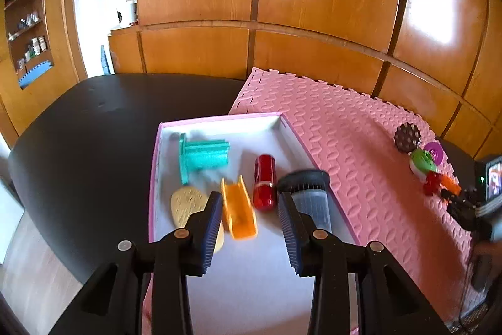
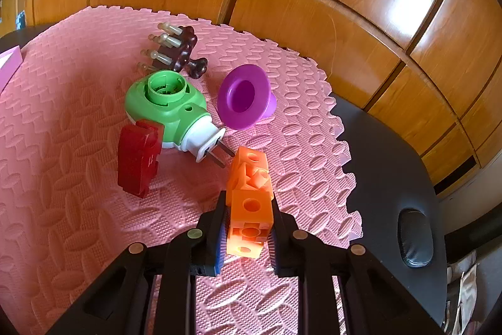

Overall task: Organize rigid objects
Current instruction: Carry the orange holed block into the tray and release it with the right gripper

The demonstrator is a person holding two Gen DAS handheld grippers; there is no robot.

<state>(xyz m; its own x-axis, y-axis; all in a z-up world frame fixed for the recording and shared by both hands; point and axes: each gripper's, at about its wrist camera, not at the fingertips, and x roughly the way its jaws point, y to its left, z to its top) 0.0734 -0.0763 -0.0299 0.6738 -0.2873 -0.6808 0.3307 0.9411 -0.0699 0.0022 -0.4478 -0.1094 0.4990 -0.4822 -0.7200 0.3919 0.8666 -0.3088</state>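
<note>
My left gripper (image 1: 251, 200) hangs open over a white box with a pink rim (image 1: 219, 119). In the box lie a teal piece (image 1: 200, 157), a red cylinder (image 1: 264, 186), an orange channel piece (image 1: 238, 212), a yellow oval disc (image 1: 188, 206) and a grey ribbed cylinder (image 1: 309, 197) just outside the right-hand finger. Nothing is pinched between the pads. My right gripper (image 2: 248, 200) is shut on an orange block piece (image 2: 249, 218) over the pink foam mat (image 2: 62, 209). That gripper also shows at the right edge of the left wrist view.
On the mat lie a green plug-in device (image 2: 166, 102), a purple funnel (image 2: 243, 96), a red block (image 2: 138, 157) and a brown pegged piece (image 2: 175, 49). The mat rests on a black table (image 2: 386, 159) backed by wooden panels (image 2: 313, 21). A dark oval object (image 2: 415, 237) lies near the table's edge.
</note>
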